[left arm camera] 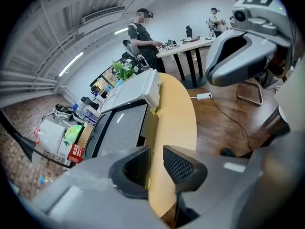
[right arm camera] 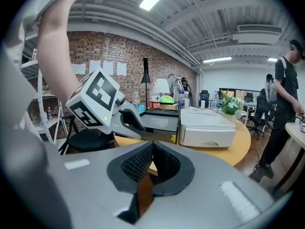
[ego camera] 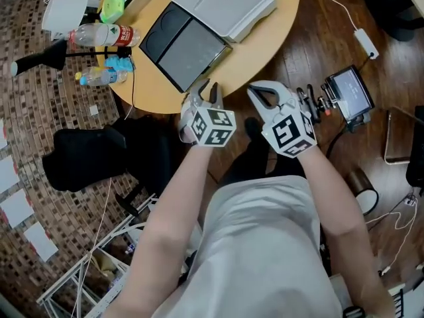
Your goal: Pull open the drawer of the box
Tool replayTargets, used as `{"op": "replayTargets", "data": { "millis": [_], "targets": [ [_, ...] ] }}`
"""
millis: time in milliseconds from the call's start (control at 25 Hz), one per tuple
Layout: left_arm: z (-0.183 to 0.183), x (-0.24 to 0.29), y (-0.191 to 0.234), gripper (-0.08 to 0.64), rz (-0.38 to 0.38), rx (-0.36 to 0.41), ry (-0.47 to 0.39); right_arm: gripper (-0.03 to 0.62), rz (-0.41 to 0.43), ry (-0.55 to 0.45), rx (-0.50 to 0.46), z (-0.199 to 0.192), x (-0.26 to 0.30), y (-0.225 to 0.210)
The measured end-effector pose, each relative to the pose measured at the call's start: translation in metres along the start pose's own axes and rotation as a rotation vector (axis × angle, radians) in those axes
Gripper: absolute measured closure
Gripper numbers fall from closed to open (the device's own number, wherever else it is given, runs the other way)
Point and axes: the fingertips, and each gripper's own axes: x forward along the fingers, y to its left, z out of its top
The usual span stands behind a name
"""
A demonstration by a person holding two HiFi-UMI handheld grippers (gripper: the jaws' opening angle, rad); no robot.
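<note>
A white box lies on the round wooden table, and its dark drawer stands pulled far out toward me. My left gripper hovers at the table's near edge, just off the drawer's front corner. It is open, with nothing between its pads. The drawer and box lie ahead of it on the left. To its right, my right gripper is shut and empty, its pads meeting at the tips. The box and drawer lie in front of it.
Bottles, a green object and a black lamp crowd the table's left side. A black chair stands below the table on the left. A small screen device and cables lie on the wooden floor. A person stands far off.
</note>
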Motion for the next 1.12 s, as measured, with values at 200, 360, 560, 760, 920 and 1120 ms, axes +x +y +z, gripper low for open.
{"op": "replayTargets", "data": {
  "millis": [200, 360, 560, 760, 920, 1120],
  "targets": [
    [0.004, 0.012, 0.002, 0.43, 0.044, 0.109, 0.062, 0.584, -0.016, -0.006, 0.02, -0.011, -0.013, -0.01],
    [0.0, 0.025, 0.004, 0.413, 0.099, 0.178, 0.131, 0.584, -0.042, 0.0, 0.042, -0.027, -0.021, -0.024],
    [-0.007, 0.038, 0.014, 0.43, 0.188, 0.212, 0.193, 0.584, -0.06, -0.008, 0.053, -0.038, -0.021, -0.035],
    [-0.011, 0.042, 0.021, 0.51, 0.265, 0.243, 0.242, 0.584, -0.068, -0.019, 0.056, -0.041, -0.021, -0.042],
    [-0.016, 0.041, 0.016, 0.457, 0.299, 0.25, 0.27, 0.584, -0.077, -0.04, 0.057, -0.041, -0.02, -0.047],
    [-0.018, 0.044, 0.013, 0.396, 0.325, 0.245, 0.286, 0.584, -0.088, -0.048, 0.042, -0.044, -0.023, -0.052]
  ]
}}
